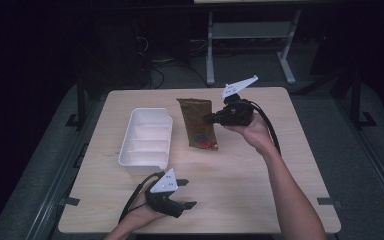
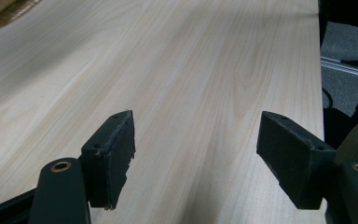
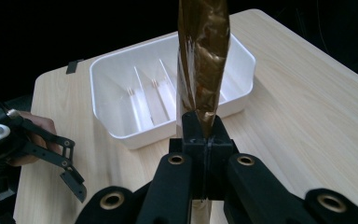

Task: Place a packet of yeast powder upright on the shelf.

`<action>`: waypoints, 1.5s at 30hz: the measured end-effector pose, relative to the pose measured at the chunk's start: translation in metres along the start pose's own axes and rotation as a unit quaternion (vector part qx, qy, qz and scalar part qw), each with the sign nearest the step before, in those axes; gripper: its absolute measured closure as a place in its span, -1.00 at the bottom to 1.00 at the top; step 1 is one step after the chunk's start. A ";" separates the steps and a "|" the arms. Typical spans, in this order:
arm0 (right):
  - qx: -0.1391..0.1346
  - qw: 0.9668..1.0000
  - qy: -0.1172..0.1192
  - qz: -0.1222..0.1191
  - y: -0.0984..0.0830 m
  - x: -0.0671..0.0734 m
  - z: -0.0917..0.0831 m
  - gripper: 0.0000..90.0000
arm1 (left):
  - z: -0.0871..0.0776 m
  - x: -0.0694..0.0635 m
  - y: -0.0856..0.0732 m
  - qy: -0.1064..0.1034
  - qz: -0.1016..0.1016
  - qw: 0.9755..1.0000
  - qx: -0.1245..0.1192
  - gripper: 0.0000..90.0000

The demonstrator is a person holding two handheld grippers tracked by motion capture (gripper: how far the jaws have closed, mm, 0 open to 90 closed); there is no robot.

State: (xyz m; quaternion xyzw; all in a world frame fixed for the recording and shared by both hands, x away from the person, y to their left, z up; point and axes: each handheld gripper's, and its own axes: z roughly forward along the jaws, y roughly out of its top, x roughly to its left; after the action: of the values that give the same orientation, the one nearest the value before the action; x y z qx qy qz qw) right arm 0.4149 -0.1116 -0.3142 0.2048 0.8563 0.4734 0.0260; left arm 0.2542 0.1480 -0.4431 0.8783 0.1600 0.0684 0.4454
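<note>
A brown foil packet with a red and blue print hangs just right of the white divided tray. My right gripper is shut on the packet's right edge. In the right gripper view the packet rises edge-on out of the closed jaws of my right gripper, with the tray behind it. Whether the packet touches the table I cannot tell. My left gripper sits low near the table's front edge, open. Its view shows my left gripper with the jaws wide apart and only bare wood between them.
The light wooden table has free room right of and in front of the packet. The tray's compartments hold nothing. Dark floor and a metal stand lie beyond the far edge. The table's right edge is close to my left gripper.
</note>
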 end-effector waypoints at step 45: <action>-0.003 0.999 0.033 -0.042 0.076 0.009 0.055 1.00 | 0.006 0.006 -0.006 -0.003 0.002 1.000 0.008 -0.42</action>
State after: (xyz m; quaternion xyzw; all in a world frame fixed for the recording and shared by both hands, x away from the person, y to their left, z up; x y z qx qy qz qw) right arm 0.4445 -0.0282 -0.2808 0.1531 0.8632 0.4807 0.0179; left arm 0.2599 0.1483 -0.4519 0.8822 0.1576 0.0656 0.4388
